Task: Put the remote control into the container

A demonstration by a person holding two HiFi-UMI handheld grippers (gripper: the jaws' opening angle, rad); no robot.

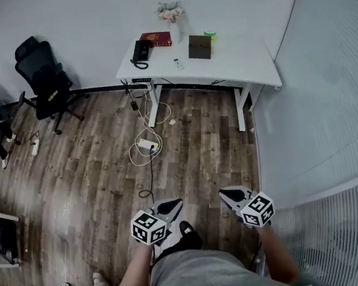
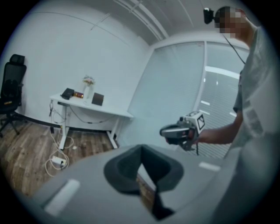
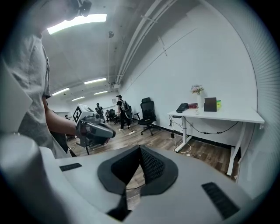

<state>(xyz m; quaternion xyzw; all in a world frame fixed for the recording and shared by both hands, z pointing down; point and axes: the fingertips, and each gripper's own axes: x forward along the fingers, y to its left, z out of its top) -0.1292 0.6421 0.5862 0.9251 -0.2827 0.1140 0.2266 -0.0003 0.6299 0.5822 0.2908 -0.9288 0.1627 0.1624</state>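
Since both claws hang in front of us with nothing in them, we judge that the task has hardly begun. The left gripper [image 1: 173, 205] has its jaws pressed together on nothing, as its own view shows, and the right gripper [image 1: 226, 195] is likewise closed and empty. Both are held over the wooden floor [image 1: 92, 176], well apart from the white desk [image 1: 247, 64] at the far wall. The remote control [image 1: 177, 63] lies on the desk top as a small pale object, near the dark brown container [image 1: 200, 47] and apart from it, with a black phone [image 1: 140, 50], a red book [image 1: 155, 39] and a vase of flowers [image 1: 169, 11] to its other side. What is left, in our judgement, is nearly everything: walking up to the desk, opening a claw, picking up the remote control and lowering it into the container. Much is hard to read from here. The remote control is too small for us to tell which way it points or which face is up. We cannot tell whether the container is open on top. A green object [image 1: 210, 35] behind it is partly hidden, and we cannot say what it is. Cables [image 1: 147, 146] trail across the floor under the desk.
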